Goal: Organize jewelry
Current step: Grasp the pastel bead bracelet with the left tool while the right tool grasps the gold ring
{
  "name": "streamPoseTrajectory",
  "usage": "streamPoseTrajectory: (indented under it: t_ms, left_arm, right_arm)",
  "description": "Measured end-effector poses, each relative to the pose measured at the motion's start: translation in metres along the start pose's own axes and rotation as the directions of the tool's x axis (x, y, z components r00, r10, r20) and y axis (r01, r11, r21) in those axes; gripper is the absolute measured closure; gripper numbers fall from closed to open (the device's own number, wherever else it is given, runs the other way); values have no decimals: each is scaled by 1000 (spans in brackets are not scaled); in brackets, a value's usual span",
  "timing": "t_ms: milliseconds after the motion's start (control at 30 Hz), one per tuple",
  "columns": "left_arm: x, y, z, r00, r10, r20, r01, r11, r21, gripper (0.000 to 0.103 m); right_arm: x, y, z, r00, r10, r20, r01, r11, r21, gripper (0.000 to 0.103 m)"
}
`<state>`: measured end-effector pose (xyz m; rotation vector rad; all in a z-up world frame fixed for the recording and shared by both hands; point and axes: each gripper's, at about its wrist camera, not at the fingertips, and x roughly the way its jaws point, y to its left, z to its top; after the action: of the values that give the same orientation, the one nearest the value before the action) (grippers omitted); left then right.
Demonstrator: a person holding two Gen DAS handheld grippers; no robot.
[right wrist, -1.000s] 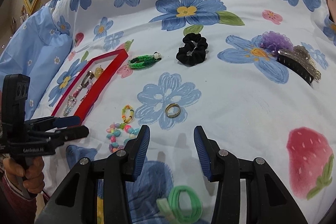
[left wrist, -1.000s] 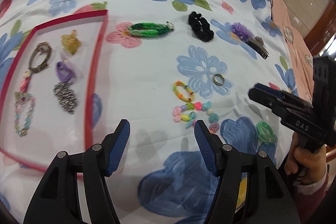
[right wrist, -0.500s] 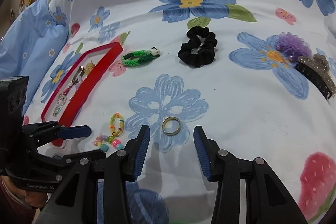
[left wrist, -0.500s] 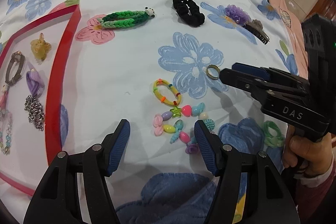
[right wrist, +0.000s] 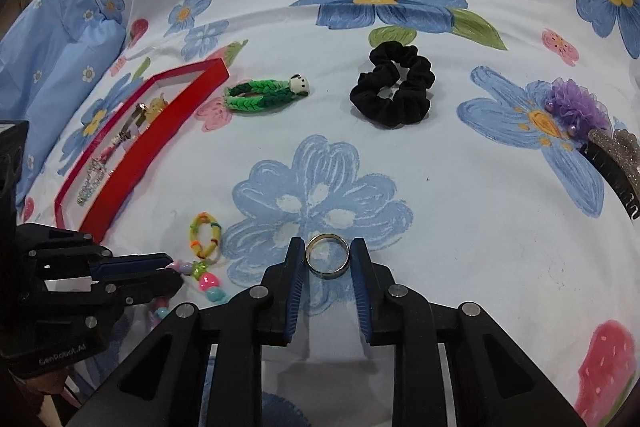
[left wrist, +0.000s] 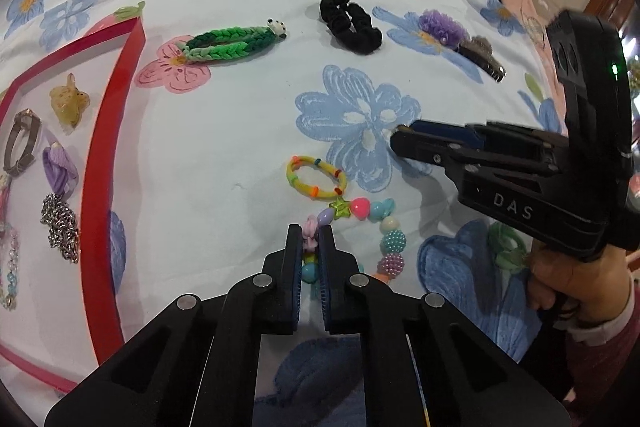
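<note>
On the flowered bedsheet I have both tools down at once, so I judge this to be the grasp step for two pieces together. My left gripper has its jaws drawn nearly together on the near end of the beaded bracelet, a pink bead pinched between the blue pads; the rest of the strand and its yellow elastic loop lie flat on the cloth ahead. My right gripper is narrowed around the metal ring, which sits between the pads and touches both, or very nearly; I cannot tell whether it is gripped firmly yet. The red tray, already holding several pieces, lies to the left, well apart from both grasps. Next, as I read it, I should confirm the pinch on the ring, then lift each piece straight up and carry it left over the tray's rim. The ring is smooth and could slip; the bracelet may trail and snag the rim.
</note>
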<state>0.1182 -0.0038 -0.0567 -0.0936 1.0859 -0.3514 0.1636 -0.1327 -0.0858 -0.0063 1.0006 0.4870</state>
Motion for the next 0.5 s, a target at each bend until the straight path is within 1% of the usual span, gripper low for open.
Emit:
streamPoseTrajectory:
  t_ms: [300, 500]
  left_arm:
    - [-36, 4, 2, 996, -6, 93, 8, 1000, -22, 97]
    - [-61, 11, 2, 989, 2, 146, 5, 999, -47, 97]
  right_arm:
    - [-31, 1, -3, 997, 57, 58, -60, 997, 48, 80]
    - [-50, 12, -2, 992, 80, 96, -84, 996, 42, 80]
